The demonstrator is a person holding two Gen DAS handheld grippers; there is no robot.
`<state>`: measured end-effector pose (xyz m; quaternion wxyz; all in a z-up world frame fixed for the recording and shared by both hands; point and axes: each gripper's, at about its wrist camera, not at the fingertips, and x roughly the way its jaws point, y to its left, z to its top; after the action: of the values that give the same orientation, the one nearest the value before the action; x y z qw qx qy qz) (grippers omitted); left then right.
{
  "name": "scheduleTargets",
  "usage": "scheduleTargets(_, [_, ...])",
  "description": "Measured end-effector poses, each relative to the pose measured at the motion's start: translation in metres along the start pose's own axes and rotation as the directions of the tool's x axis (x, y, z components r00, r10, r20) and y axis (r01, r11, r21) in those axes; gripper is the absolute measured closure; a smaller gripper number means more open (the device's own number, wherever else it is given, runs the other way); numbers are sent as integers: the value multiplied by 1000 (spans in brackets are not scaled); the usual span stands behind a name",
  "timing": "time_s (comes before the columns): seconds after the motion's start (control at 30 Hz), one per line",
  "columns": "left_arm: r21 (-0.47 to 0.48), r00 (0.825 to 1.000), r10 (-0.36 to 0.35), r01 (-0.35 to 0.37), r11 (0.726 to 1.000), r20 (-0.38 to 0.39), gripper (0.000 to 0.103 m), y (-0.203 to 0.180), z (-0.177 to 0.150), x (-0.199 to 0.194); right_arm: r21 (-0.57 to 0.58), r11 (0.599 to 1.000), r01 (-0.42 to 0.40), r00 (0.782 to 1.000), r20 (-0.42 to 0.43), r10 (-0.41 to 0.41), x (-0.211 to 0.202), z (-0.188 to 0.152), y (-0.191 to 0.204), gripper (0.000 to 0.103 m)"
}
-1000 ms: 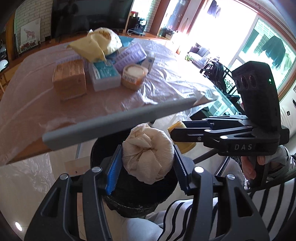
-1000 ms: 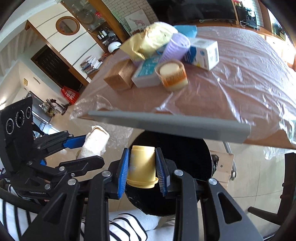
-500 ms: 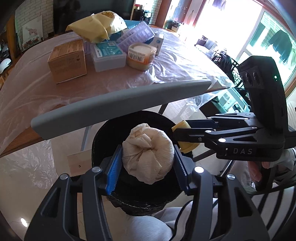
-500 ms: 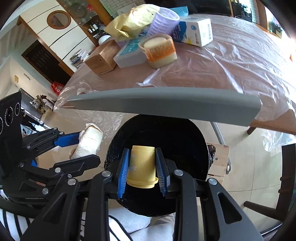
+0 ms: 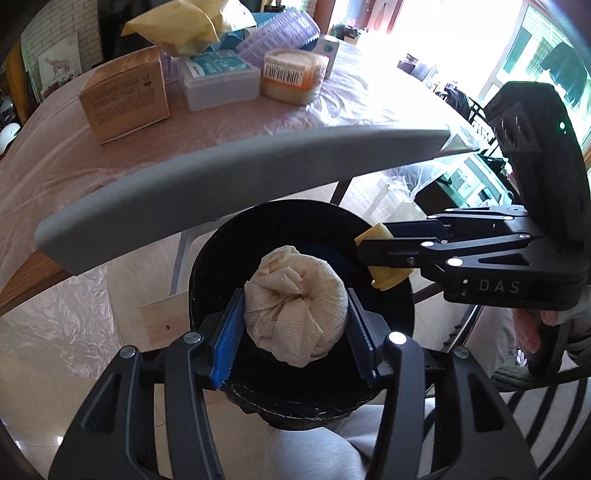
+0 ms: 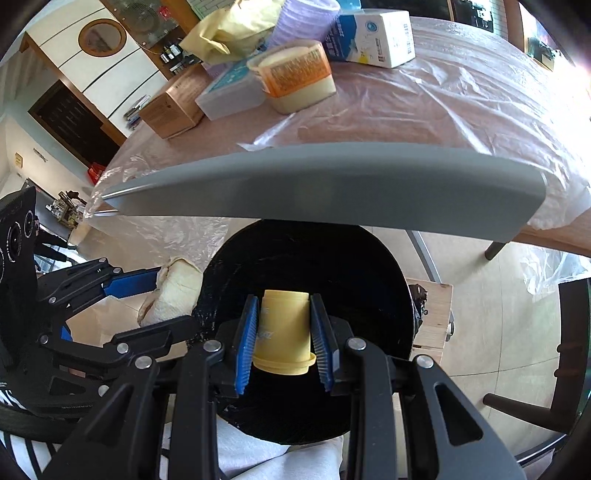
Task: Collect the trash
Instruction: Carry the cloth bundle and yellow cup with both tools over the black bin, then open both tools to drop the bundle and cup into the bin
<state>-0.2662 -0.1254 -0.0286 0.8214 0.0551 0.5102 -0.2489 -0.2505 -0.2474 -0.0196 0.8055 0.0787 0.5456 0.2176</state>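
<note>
My left gripper (image 5: 293,317) is shut on a crumpled white paper-towel ball (image 5: 295,306) and holds it over the open mouth of a black-lined trash bin (image 5: 218,258). My right gripper (image 6: 284,328) is shut on a small yellow paper cup (image 6: 284,332), also over the bin (image 6: 369,280). The bin's grey lid (image 5: 240,173) stands raised behind the opening; it also shows in the right wrist view (image 6: 332,184). The right gripper and cup (image 5: 384,258) show at the right in the left wrist view; the left gripper and towel ball (image 6: 173,295) show at the left in the right wrist view.
Behind the bin is a table under plastic sheet (image 5: 332,107) with a brown box (image 5: 125,96), a clear container (image 5: 218,81), a tub (image 5: 291,74), a purple cup (image 6: 303,18), a yellow bag (image 5: 181,26) and a white carton (image 6: 373,33). A dark chair (image 6: 569,332) stands right.
Both grippers have moved forward and down with their loads, from beside the bin's rim to over its mouth. The table and lid now look closer.
</note>
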Motion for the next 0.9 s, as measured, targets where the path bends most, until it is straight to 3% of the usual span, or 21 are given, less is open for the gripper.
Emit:
scheduleTargets(0.67, [34, 999, 22, -21, 999, -35, 49, -1, 1, 17, 26, 998, 54, 998, -45, -53, 22, -6, -1, 74])
scheduleTargets(0.73, [21, 999, 16, -15, 1000, -35, 40, 2, 1, 18, 38, 998, 58, 998, -42, -56, 21, -6, -2, 65])
scheduleTargets(0.77, [17, 999, 17, -17, 1000, -33, 35, 3, 2, 18, 41, 998, 57, 998, -39, -55, 20, -7, -3, 56])
scheduleTargets(0.8, [13, 999, 18, -18, 1000, -27, 30, 4, 2, 17, 41, 997, 60, 998, -29, -59, 18, -7, -3, 53])
scheduleTargets(0.9, [12, 1000, 15, -15, 1000, -28, 28, 6, 2, 15, 41, 997, 67, 997, -27, -66, 16, -8, -4, 52])
